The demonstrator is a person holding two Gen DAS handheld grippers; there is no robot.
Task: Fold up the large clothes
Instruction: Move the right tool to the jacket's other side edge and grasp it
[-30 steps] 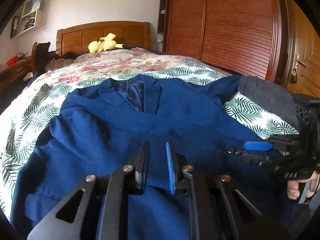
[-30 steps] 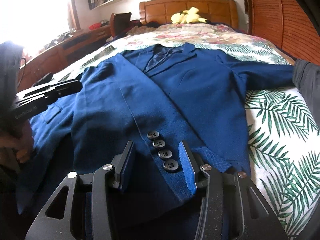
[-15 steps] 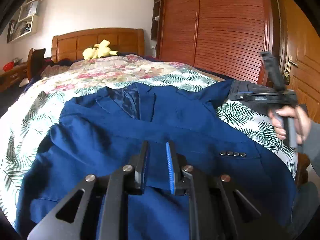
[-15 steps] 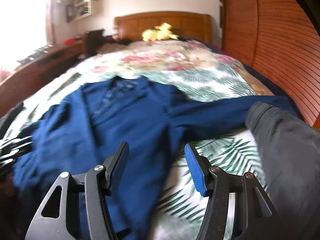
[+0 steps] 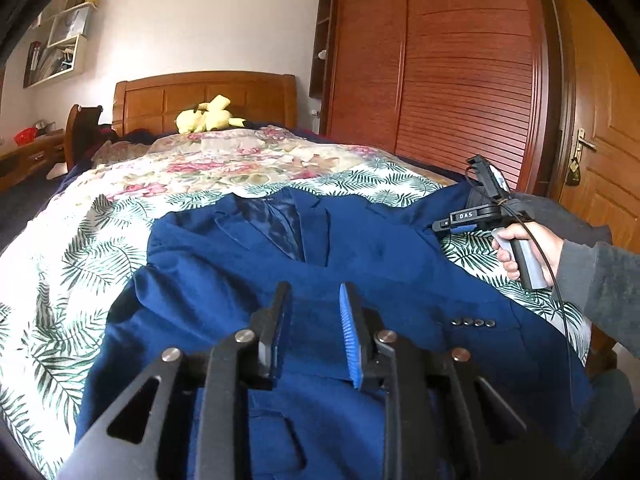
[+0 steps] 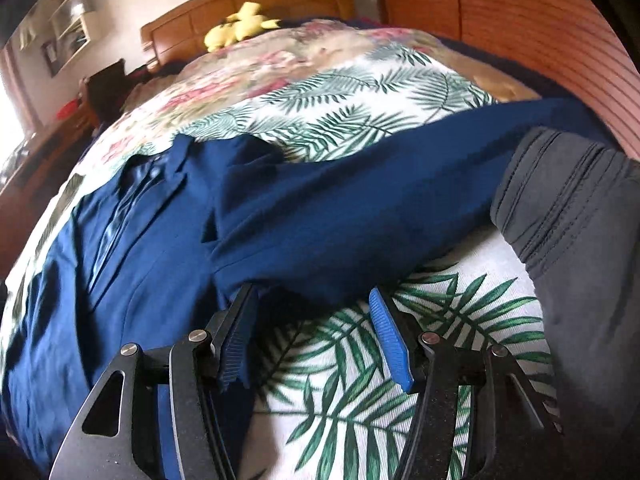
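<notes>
Right gripper (image 6: 312, 336) shifted sideways — one jacket (image 6: 280, 216).

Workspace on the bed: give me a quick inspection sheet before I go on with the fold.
Surface: bed with a leaf and flower print cover, bare around the garment.
Job's things: blue jacket lies face up, collar toward the headboard; one sleeve stretches out to the right; cuff buttons visible.
Clutter: dark grey garment at the right edge beside the sleeve end; yellow plush toy by the headboard.
Grippers: left gripper open, over the jacket front; right gripper open, at the sleeve's lower edge, holding nothing.
Cables: a thin black cable runs from the right gripper.
Surroundings: wooden wardrobe, door, wall shelves.
</notes>
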